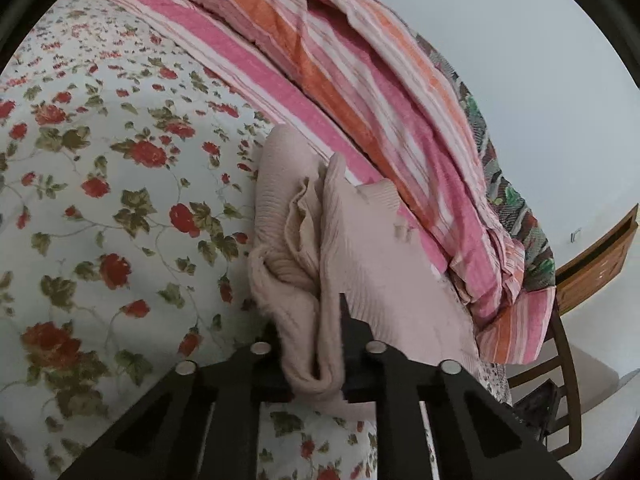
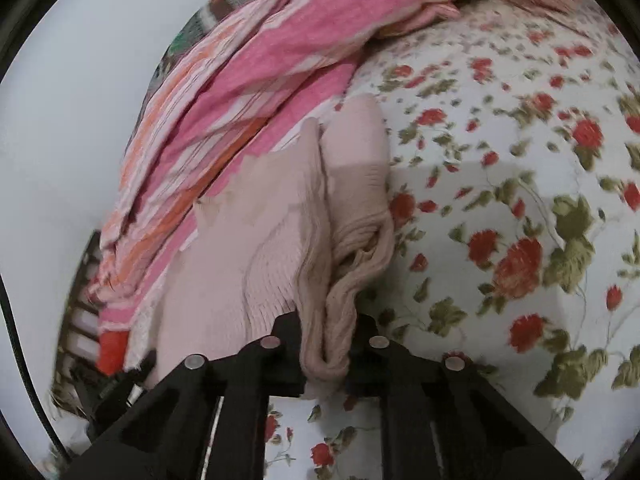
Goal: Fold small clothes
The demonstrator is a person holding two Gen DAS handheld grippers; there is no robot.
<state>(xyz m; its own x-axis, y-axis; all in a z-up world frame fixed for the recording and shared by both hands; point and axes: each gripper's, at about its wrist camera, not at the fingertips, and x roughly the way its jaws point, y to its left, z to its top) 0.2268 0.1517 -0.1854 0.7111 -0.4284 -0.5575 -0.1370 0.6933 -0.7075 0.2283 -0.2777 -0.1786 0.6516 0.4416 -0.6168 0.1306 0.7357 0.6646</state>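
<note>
Both claws [image 1: 310, 344] [image 2: 326, 340] are black, angular, with round silver studs.

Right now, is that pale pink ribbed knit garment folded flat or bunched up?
Bunched up: the pale pink ribbed knit garment hangs in gathered pleats, pinched by left gripper and right gripper.

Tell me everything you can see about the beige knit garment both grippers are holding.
The beige knit garment is pale pinkish-beige, finely ribbed and soft-looking. It is bunched into vertical folds, with a lighter inner layer peeking out in the left wrist view. The left gripper and right gripper each pinch a gathered edge. Beyond them it lies on the floral bedsheet, its far side against the pink and orange striped blanket.
</note>
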